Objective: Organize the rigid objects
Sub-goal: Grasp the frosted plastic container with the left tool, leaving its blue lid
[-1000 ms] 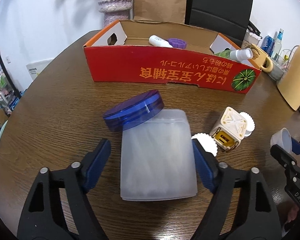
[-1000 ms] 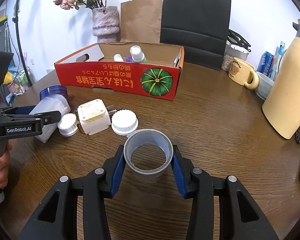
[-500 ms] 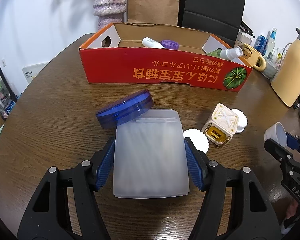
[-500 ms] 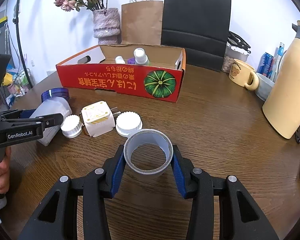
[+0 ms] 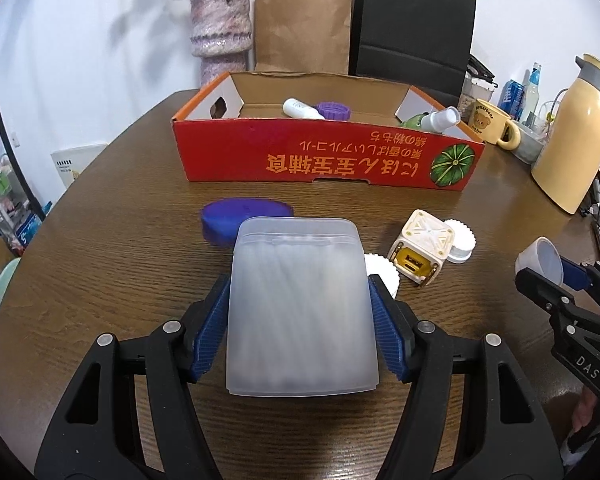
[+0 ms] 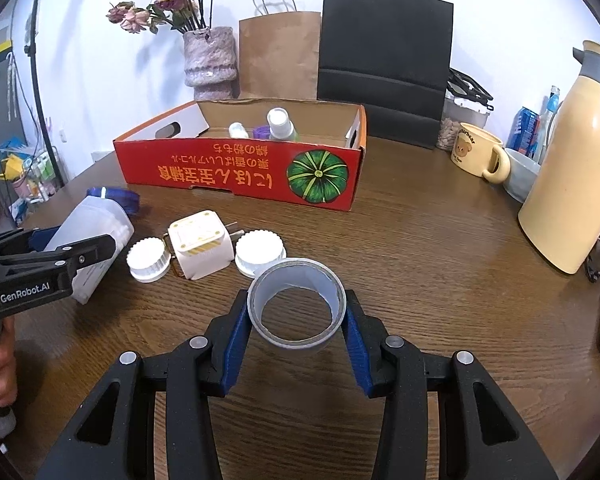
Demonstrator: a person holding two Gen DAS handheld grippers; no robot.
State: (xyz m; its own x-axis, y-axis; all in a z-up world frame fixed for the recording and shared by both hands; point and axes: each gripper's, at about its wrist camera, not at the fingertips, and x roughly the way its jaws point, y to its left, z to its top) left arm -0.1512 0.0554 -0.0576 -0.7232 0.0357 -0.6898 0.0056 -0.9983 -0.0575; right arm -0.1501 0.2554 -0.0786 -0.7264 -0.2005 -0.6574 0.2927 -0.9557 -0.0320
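My left gripper (image 5: 300, 328) is shut on a frosted plastic container (image 5: 300, 304) and holds it tilted above the table; it also shows in the right wrist view (image 6: 88, 236). Its blue lid (image 5: 244, 216) lies on the table beyond it. My right gripper (image 6: 296, 320) is shut on a grey tape roll (image 6: 296, 304), above the table. A red cardboard box (image 5: 324, 160) stands behind, holding a white bottle (image 5: 300, 109), a purple cap (image 5: 332, 110) and a spray bottle (image 5: 436, 118).
A white cube charger (image 5: 420, 252) and two white ridged caps (image 6: 148, 260) (image 6: 260, 252) lie between the grippers. A yellow thermos (image 6: 572, 168), a bear mug (image 6: 476, 156) and a bowl (image 6: 520, 180) stand at right. A vase (image 6: 210, 60) and paper bags (image 6: 384, 68) stand behind the box.
My left gripper closed on the frosted container and lifted it, tilting it up. The blue lid came off its top and now rests on the table. The right gripper kept holding the tape roll.
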